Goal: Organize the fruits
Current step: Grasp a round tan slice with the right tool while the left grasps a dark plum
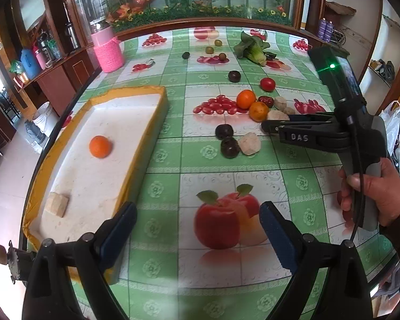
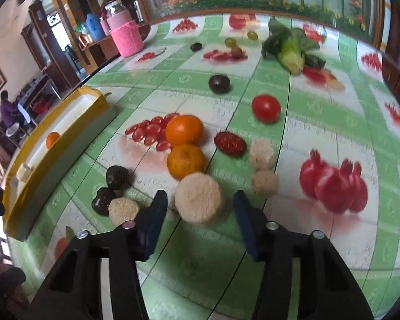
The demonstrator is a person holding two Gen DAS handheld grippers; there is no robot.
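The right gripper (image 2: 198, 208) is seen part-open around a pale peeled chunk (image 2: 199, 198), pads beside its flanks, contact not confirmed. The left gripper (image 1: 197, 224) is held wide and empty beside the tray (image 1: 157, 122). The chunk is judged light, firm, slightly slippery; its axis stands tilted toward the near side. Oranges (image 2: 185, 161) lie just beyond.

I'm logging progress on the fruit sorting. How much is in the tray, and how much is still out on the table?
Done: one orange and a pale beige chunk lie in the yellow-rimmed white tray.
In hand: the right gripper straddles a round beige chunk, pads not yet pressing. The left gripper is open and empty.
Left: two oranges, a red tomato, dark plums and several other pieces.
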